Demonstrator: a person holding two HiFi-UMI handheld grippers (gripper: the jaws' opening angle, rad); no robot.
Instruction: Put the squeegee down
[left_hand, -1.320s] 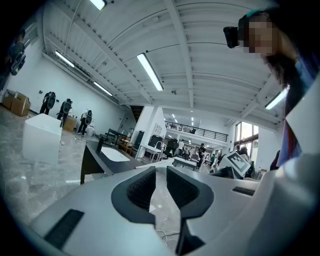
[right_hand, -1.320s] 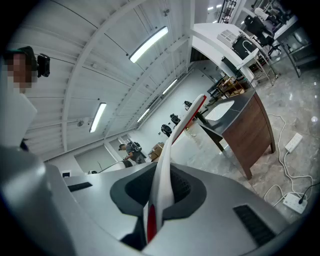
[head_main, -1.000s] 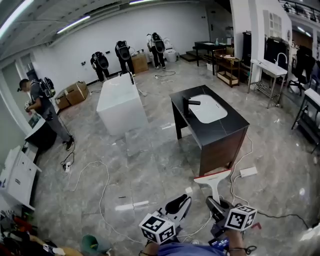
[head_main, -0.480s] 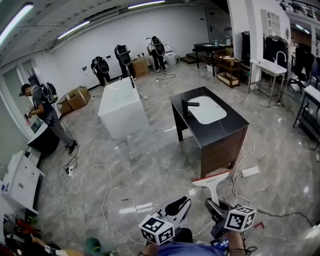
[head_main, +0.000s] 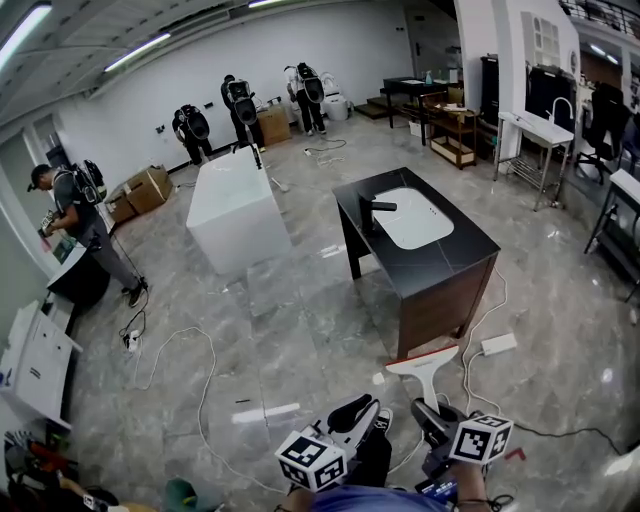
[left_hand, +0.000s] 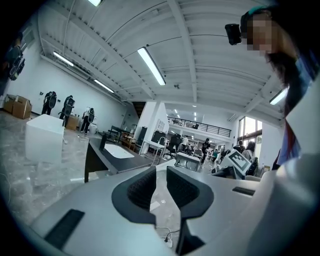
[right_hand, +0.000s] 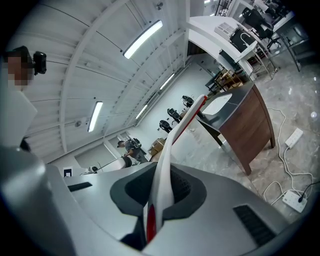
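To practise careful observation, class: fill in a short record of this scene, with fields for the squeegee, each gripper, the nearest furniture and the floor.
squeegee: white with a red edge, held off the floor, blade end pointing away from the person
right gripper: shut on the squeegee's handle
left gripper: jaws slightly apart, nothing between them
nearest furniture: dark vanity with a white basin, just beyond the squeegee
floor: grey stone, a power strip lying on it

Squeegee (head_main: 425, 366) in right tongs (head_main: 421, 408), left tongs (head_main: 352, 408) beside; sink cabinet (head_main: 462, 246) beyond, tub (head_main: 235, 212) left of cabinet.
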